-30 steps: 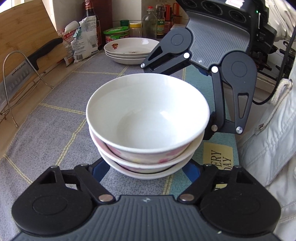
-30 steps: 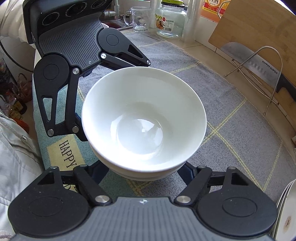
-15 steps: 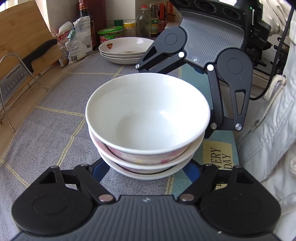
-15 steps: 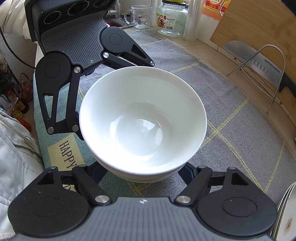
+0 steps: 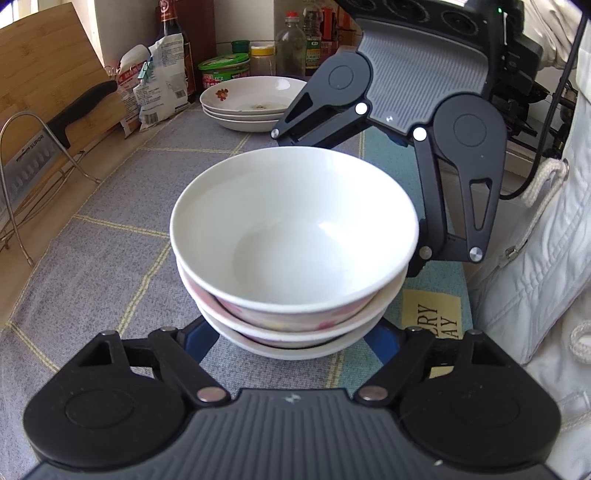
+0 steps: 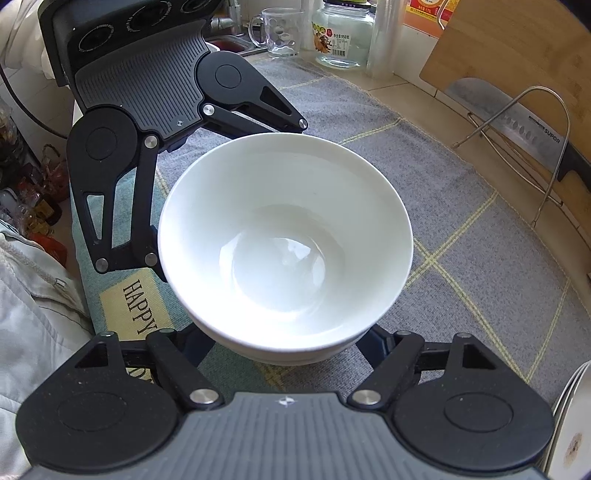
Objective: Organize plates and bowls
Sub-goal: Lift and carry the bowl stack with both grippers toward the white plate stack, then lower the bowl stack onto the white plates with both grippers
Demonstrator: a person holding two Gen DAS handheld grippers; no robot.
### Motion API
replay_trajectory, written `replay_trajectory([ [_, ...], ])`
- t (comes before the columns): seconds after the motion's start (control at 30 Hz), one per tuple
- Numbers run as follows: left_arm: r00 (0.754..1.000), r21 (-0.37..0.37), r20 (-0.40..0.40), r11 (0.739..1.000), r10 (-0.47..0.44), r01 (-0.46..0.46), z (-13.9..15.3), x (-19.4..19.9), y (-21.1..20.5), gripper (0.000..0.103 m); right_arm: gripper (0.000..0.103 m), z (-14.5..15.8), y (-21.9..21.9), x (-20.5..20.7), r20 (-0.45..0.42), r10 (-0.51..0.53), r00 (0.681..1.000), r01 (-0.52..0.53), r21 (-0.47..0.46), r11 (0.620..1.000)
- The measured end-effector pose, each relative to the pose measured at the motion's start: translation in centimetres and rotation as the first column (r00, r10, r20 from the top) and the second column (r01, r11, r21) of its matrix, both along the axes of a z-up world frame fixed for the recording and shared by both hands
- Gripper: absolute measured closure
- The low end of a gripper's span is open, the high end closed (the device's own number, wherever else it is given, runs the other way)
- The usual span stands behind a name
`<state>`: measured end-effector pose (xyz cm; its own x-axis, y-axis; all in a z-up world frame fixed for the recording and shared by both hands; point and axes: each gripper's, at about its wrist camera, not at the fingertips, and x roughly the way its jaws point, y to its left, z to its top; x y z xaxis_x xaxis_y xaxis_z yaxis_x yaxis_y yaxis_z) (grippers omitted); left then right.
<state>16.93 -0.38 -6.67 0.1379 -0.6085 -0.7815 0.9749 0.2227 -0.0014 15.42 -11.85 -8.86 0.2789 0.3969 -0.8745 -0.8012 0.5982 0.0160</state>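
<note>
Bowl stack (image 5: 295,236): stood on the grey checked mat (image 5: 110,229), in the middle, between the two grippers.
Left gripper (image 5: 291,338): its blue fingers (image 5: 199,338) ran in under the near side of the stack, one on each side; the tips were hidden by the bowls, so I cannot tell whether they pressed or stood clear.
Right gripper (image 6: 286,343): straddled the opposite side the same way, tips also hidden under the rim; grip or gap could not be told.
Left view only: three nested bowls, the top one white, the middle one with a pink pattern; a pile of shallow plates (image 5: 255,103) far behind, beside jars and bottles.
Right view only: just the top bowl's inside and one rim below it; a glass mug (image 6: 279,31) and a jar (image 6: 341,33) at the far edge; plate edges (image 6: 569,417) cut off at the near right.
Both views: a cleaver (image 5: 40,147) on a wire rack against a wooden board.
Cut off: the yellow patch on the mat read "HAPPY" (image 6: 136,310), partly covered.
</note>
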Motion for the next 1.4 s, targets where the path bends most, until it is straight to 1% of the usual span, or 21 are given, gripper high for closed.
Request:
replay_trajectory([
  [0.17, 1.000, 0.003, 0.012, 1.000, 0.009, -0.009, 0.8, 0.1, -1.1, 0.019, 0.019, 1.0, -1.3, 0.1, -0.003, 0.009, 1.000, -0.009, 0.006, 1.000],
  [0.37, 0.999, -0.001, 0.032, 1.000, 0.018, -0.018, 1.7, 0.0, -3.8, 0.019, 0.019, 2.4, -4.0, 0.2, 0.011, 0.019, 1.000, -0.019, 0.002, 1.000],
  [0.83, 0.997, -0.027, 0.062, 0.999, 0.037, -0.036, 2.1, 0.5, -13.8, 0.019, 0.019, 4.6, -13.6, 1.4, 0.043, 0.041, 0.998, -0.040, -0.020, 0.999],
  [1.2, 0.995, -0.031, 0.100, 0.999, -0.006, 0.009, 2.1, 2.6, -21.0, 0.019, 0.019, 5.6, -20.8, 2.6, 0.071, -0.001, 0.997, 0.003, -0.024, 1.000],
  [1.4, 0.992, -0.030, 0.123, 0.999, -0.029, 0.033, 1.7, 3.9, -24.0, 0.019, 0.019, 5.7, -23.9, 3.8, 0.093, -0.031, 0.995, 0.034, -0.022, 0.999],
])
